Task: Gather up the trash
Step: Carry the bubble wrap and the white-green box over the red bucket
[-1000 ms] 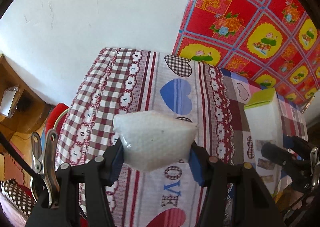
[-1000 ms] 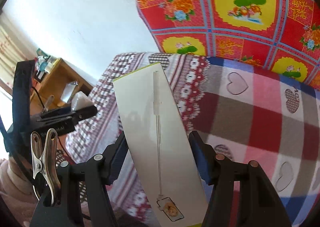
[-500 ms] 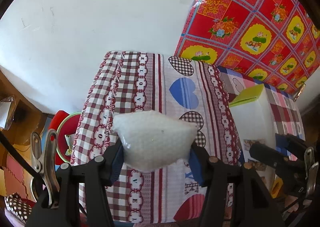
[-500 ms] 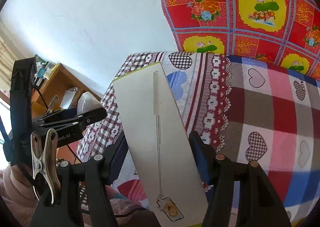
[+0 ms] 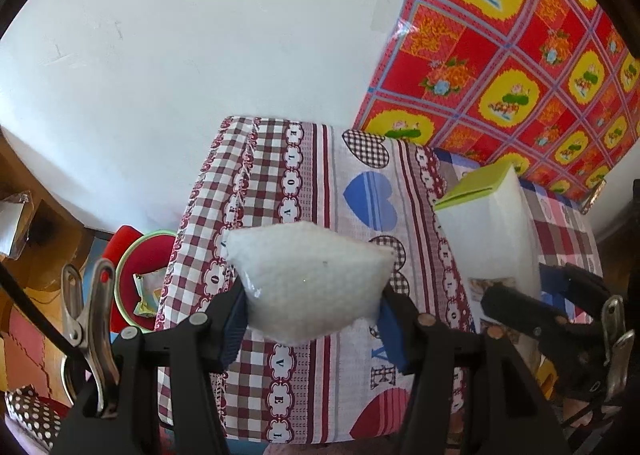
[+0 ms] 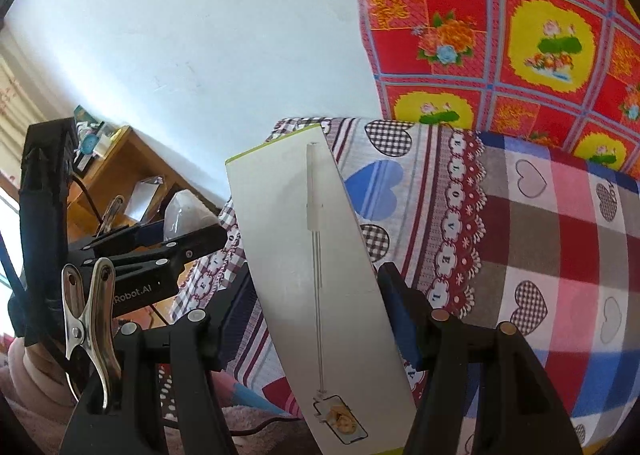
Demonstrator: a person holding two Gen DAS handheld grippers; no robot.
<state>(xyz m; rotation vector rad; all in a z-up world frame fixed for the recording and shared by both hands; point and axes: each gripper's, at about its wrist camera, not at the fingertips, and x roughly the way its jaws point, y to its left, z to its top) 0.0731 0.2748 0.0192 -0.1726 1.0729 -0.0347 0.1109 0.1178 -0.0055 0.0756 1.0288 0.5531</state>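
While the white bubble-wrap pouch (image 5: 312, 287) sat pinched between the blue pads of the left hand-held gripper (image 5: 312, 319), it hung in the air above the near edge of the bench (image 5: 320, 175) — a surface draped in a checked cloth printed with hearts. The pouch bulged out past both pads, and the jaws were closed on it. From the right wrist view the same pouch (image 6: 186, 215) showed as a pale lump at the tip of the left hand-held gripper (image 6: 192, 235), off to the left of the bench.

The right hand-held gripper (image 6: 316, 319) clamped a long white carton with a green end flap (image 6: 316, 255), its jaws pressed against the carton's two long sides. The carton stood tilted, top leaning left, above the cloth. In the left wrist view it appeared at the right (image 5: 488, 231), held by the right hand-held gripper (image 5: 532, 295).

Down beside the bench lay a red bin with a green rim (image 5: 140, 279) — a crumpled wrapper (image 5: 146, 291) inside it. A red-and-yellow flowered sheet (image 5: 520, 67) hung on the white wall behind.
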